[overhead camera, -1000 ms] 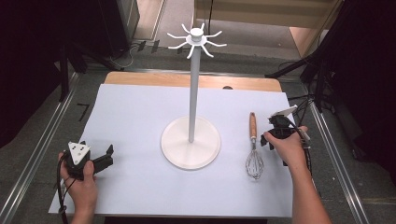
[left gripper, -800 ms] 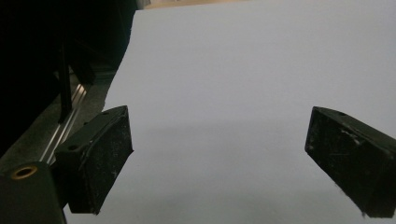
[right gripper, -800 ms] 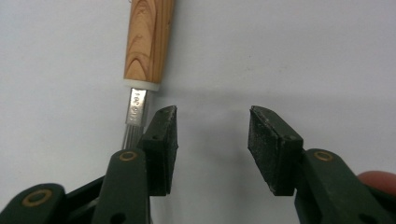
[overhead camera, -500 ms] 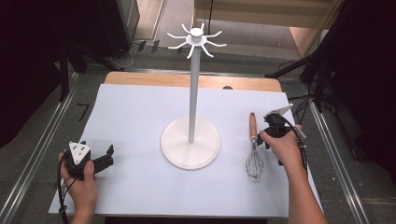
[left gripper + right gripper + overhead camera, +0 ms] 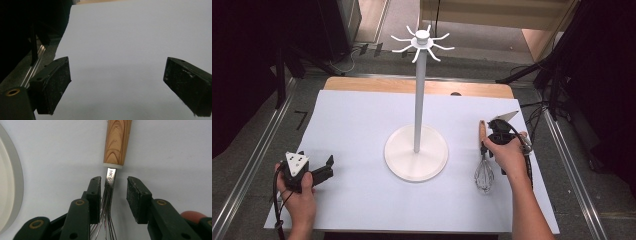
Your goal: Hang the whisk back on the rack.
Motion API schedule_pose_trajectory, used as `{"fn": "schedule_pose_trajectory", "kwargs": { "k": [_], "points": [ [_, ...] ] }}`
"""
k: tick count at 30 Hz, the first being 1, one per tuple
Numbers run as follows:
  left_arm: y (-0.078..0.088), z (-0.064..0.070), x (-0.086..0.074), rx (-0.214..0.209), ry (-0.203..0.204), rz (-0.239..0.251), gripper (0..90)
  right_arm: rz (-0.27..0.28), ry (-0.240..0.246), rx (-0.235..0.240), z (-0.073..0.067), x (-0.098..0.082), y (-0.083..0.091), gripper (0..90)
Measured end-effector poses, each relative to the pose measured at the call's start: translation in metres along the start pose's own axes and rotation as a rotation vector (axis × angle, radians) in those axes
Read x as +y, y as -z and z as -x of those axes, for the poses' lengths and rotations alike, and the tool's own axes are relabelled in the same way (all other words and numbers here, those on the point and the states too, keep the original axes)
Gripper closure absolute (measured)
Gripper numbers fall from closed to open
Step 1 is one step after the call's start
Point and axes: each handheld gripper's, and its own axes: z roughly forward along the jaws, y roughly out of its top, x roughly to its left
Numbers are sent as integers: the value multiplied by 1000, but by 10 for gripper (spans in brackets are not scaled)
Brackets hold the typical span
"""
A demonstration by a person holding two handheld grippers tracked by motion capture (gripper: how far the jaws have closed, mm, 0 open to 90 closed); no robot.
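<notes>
Whisk (image 5: 110,195) with glossy grained wood handle and shiny metal wires, matt white sheet (image 5: 362,130), scuffed black jaws

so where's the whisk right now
In the high view the whisk lies on the white sheet at the table's right, just right of the white stand's base, with the right gripper straddling its wire neck below the wooden handle.

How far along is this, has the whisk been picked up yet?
Not yet. The whisk lies flat on the white sheet. In hand: the right gripper straddles its wire neck, jaws not yet closed. The left gripper sits open, holding nothing. Left, presumably: grip, lift, and hang it on the hook stand, whose hooks are bare.
</notes>
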Motion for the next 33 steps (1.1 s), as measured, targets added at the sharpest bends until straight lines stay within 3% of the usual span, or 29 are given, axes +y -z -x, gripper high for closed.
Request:
{"fn": "schedule_pose_trajectory", "kwargs": {
  "k": [9, 17, 23, 33],
  "points": [
    [-1, 0, 0, -2, -4, -10, 79, -48, -18, -27, -10, 4, -11, 757],
    [-2, 2, 1, 0, -13, -24, 79, -67, -37, -104, -15, 5, -21, 811],
    [-3, 3, 1, 6, -28, -32, 79, -59, -25, -142, -20, 4, -23, 817],
    [-5, 6, 2, 14, -58, -50, 78, -114, -68, -90, -12, 13, -23, 824]
  ]
}}
